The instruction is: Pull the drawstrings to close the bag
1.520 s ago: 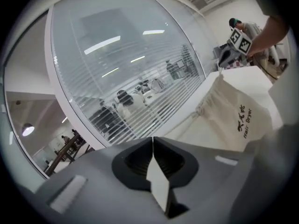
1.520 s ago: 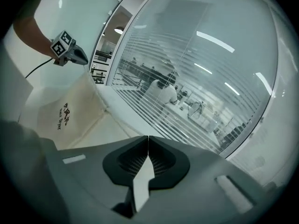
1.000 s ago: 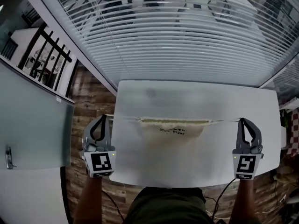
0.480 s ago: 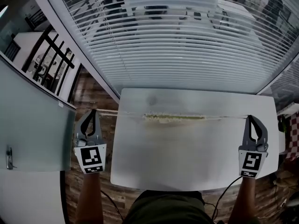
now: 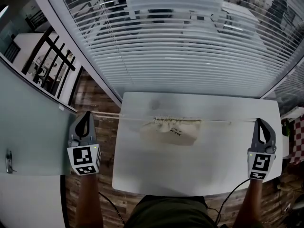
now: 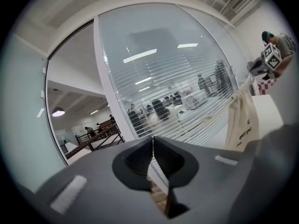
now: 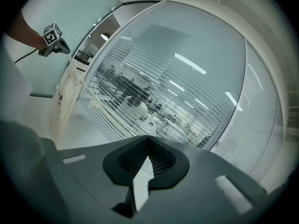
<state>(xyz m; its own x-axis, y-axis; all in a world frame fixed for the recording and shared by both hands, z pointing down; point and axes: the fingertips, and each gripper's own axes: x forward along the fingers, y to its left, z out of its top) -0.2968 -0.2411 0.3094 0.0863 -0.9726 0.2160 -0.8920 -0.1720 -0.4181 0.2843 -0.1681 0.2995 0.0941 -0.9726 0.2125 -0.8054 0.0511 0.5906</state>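
Note:
A cream drawstring bag (image 5: 174, 133) hangs over the middle of the white table (image 5: 142, 170), its mouth (image 5: 176, 121) gathered into a short ruffle. One drawstring (image 5: 118, 116) runs taut to the left, the other (image 5: 228, 122) to the right. My left gripper (image 5: 87, 114) is past the table's left edge, shut on the left string's end. My right gripper (image 5: 262, 122) is near the table's right edge, shut on the right string. In the left gripper view the jaws (image 6: 153, 139) are pressed together and the bag (image 6: 243, 120) hangs at the right. In the right gripper view the closed tips (image 7: 148, 137) point at the window, with the bag (image 7: 65, 101) at the left.
A wall of white window blinds (image 5: 180, 46) rises just behind the table. A glass partition (image 5: 33, 127) and wood floor (image 5: 97, 99) lie to the left. A black cable (image 5: 228, 194) trails below the right gripper. The person's lap (image 5: 166, 213) is at the table's front edge.
Both grippers have moved further apart. The bag's mouth has drawn in from a wide flat line to a short bunch, and the bag has risen off the table between the taut strings.

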